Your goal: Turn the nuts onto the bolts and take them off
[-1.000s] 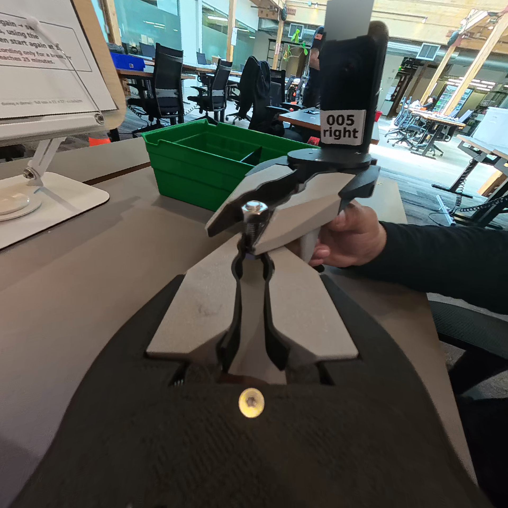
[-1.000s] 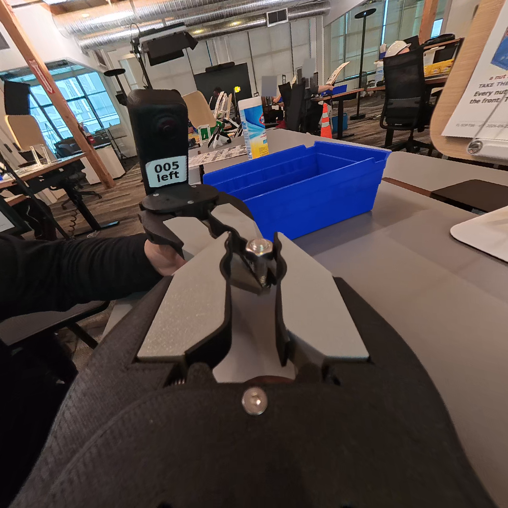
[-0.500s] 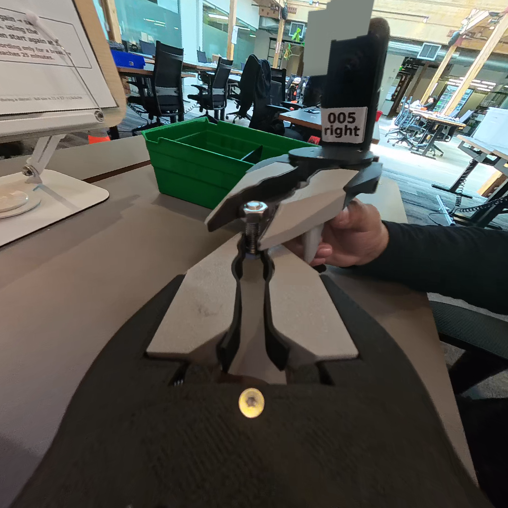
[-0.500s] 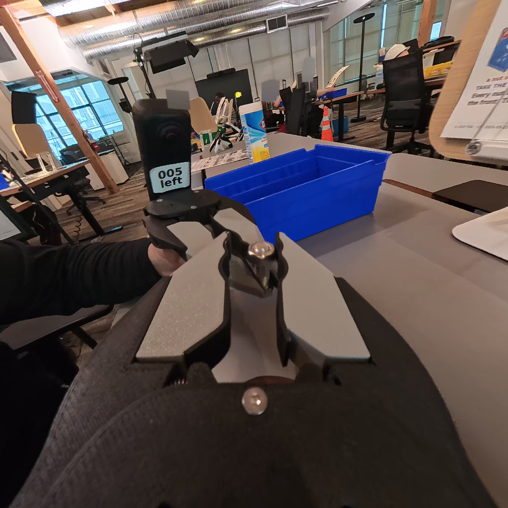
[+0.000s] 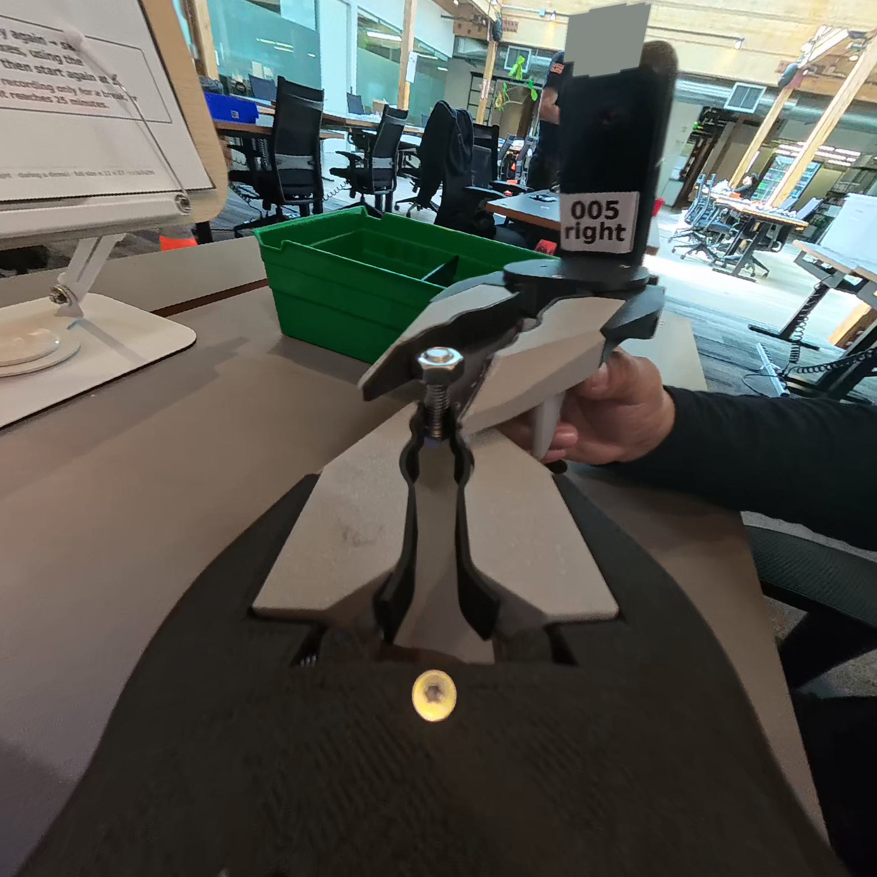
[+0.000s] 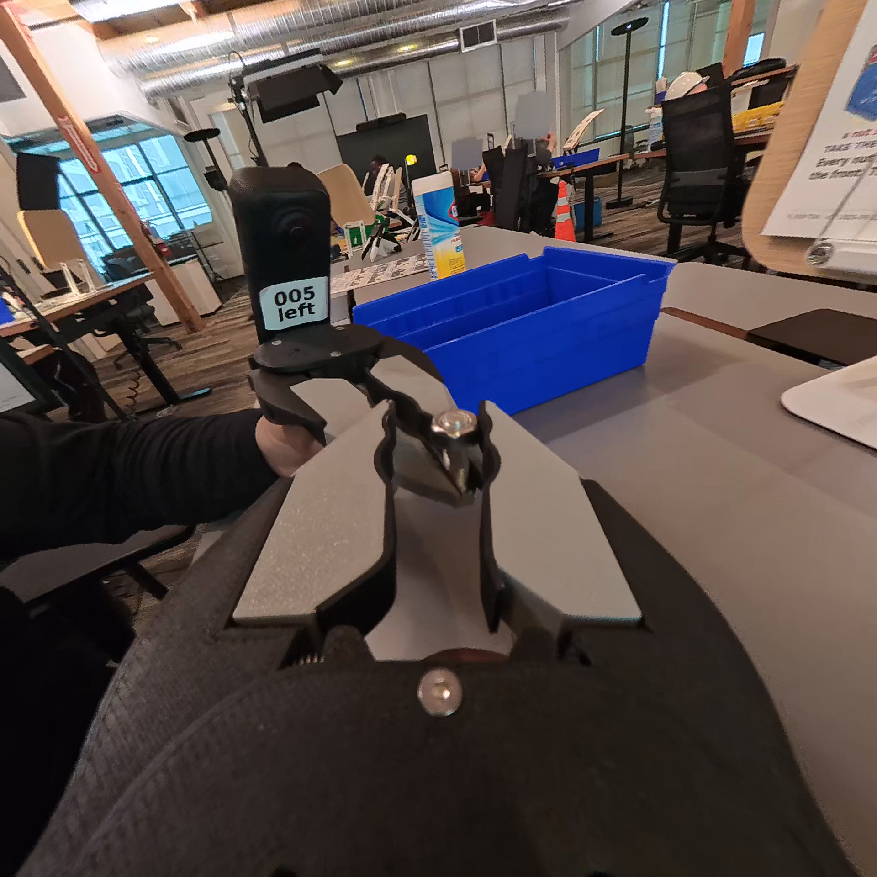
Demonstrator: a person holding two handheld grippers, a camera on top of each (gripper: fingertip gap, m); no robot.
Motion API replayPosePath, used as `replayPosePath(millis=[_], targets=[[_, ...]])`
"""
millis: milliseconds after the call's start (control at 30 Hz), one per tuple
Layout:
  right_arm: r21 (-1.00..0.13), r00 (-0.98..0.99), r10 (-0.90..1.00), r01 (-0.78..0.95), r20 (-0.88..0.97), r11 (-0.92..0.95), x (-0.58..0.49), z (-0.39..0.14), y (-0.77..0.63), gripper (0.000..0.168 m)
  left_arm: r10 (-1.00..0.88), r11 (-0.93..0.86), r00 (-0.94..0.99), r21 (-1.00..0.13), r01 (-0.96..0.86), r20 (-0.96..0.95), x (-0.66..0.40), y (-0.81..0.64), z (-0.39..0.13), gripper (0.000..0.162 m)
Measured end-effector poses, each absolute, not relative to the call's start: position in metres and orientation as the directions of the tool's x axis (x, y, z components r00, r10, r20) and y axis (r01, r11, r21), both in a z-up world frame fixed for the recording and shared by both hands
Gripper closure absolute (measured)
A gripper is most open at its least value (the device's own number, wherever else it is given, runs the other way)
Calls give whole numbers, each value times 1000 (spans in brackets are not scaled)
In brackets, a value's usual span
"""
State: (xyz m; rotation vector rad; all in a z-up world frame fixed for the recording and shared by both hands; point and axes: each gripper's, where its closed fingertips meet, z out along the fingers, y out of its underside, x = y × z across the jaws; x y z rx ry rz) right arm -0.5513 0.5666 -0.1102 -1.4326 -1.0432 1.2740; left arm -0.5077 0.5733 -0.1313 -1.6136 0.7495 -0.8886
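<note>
A steel bolt (image 5: 436, 403) stands upright above the grey table (image 5: 142, 474). My left gripper (image 5: 436, 424) is shut on the lower part of its threaded shaft. A hex nut (image 5: 440, 363) sits at the top of the thread. My right gripper (image 6: 436, 413) comes in from the right and is shut on the nut (image 6: 453, 424). In the right wrist view the left gripper's fingers (image 6: 417, 474) reach in under the nut. The bolt's lower end is hidden between the left fingers. A hand holds each gripper.
A green bin (image 5: 332, 303) stands on the table behind the bolt in the left wrist view. A blue bin (image 6: 545, 360) stands behind it in the right wrist view. A white stand base (image 5: 118, 341) with a sign board is on the table. A wipes canister (image 6: 439, 228) stands farther back. The grippers are tip to tip, or close to it.
Both grippers keep their hold. The grippers and the bolt have shifted only slightly, and the right wrist view is a little blurred.
</note>
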Motion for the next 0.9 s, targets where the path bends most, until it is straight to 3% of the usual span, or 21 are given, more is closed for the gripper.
replayPosePath(millis=[433,633,900], targets=[[-973,108,967,3,-229,-231,-543,-108,573,140,-819,-214,547,-977,-9,174,-515,580,-132,156],[-973,99,969,28,-227,-231,-558,-115,565,130,-836,-197,530,-979,-50,141,-505,574,-137,156],[-973,132,964,-5,-229,-231,-541,-108,577,137,-811,-213,555,-977,11,183,-521,583,-128,156]])
